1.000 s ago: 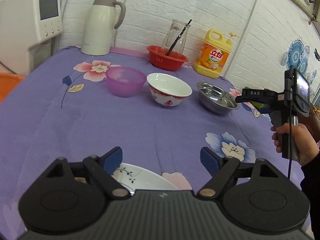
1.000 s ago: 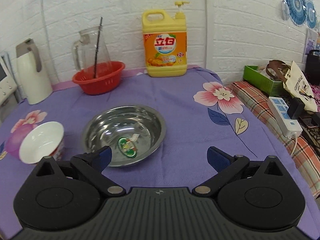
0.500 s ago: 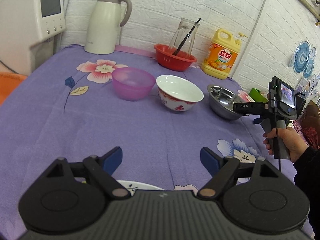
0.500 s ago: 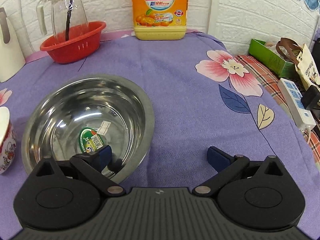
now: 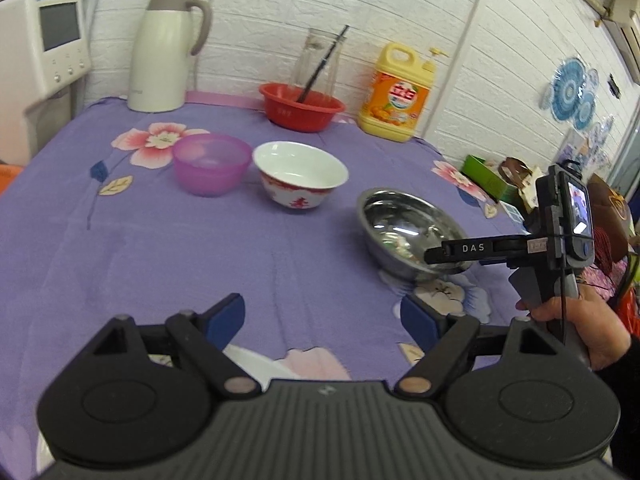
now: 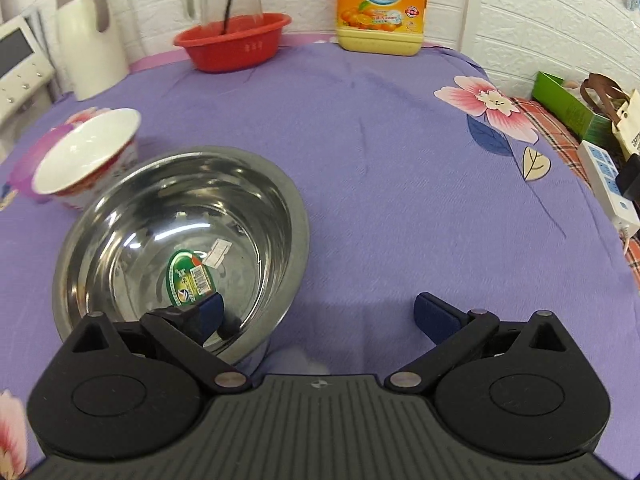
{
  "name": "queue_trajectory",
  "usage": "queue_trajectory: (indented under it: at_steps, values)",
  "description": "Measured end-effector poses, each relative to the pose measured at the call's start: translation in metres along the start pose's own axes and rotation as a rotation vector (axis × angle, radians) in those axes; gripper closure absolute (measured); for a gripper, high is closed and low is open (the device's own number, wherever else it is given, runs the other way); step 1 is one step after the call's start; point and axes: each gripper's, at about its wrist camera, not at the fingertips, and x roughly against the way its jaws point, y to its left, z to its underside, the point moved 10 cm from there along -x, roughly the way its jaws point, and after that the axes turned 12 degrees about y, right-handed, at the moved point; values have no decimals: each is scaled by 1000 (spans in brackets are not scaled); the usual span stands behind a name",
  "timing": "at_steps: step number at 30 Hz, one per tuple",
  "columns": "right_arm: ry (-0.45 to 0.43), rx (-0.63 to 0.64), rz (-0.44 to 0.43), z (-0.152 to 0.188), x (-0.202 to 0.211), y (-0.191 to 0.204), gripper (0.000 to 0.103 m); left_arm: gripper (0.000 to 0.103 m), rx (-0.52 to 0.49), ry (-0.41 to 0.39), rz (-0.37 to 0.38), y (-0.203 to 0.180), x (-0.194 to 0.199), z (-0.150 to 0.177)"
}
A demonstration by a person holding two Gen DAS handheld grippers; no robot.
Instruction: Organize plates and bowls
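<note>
A steel bowl (image 6: pixel 180 236) with a green sticker inside sits on the purple cloth; it also shows in the left wrist view (image 5: pixel 404 228). My right gripper (image 6: pixel 320 312) is open, its left finger inside the bowl and its right finger outside, straddling the near rim. A white bowl with red pattern (image 5: pixel 300 178) and a purple plastic bowl (image 5: pixel 210 162) stand to the left of the steel bowl. My left gripper (image 5: pixel 322 316) is open and empty above the cloth. A white plate (image 5: pixel 256 362) lies just under it, mostly hidden.
At the back stand a white thermos (image 5: pixel 166 48), a red basin (image 5: pixel 300 106) holding a glass jug, and a yellow detergent bottle (image 5: pixel 398 94). A white appliance (image 5: pixel 44 40) is far left. A power strip (image 6: pixel 608 184) and green box (image 6: pixel 568 104) lie off the table's right edge.
My right gripper has moved forward and down so that its left finger is now inside the steel bowl. My left gripper has drawn back and turned slightly right.
</note>
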Motion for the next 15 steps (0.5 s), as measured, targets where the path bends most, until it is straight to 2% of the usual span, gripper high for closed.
queue_trajectory:
  at_steps: [2, 6, 11, 15]
  values:
    - [-47, -26, -22, 2, 10, -1, 0, 20, -7, 6, 26, -9, -7, -15]
    - [-110, -52, 6, -6, 10, -5, 0, 20, -14, 15, 31, -22, -37, -50]
    - [-168, -104, -25, -6, -5, -4, 0, 20, 58, 112, 45, -26, -96, -63]
    - [-180, -66, -6, -5, -6, -2, 0, 20, 94, 129, 41, -29, -127, -71]
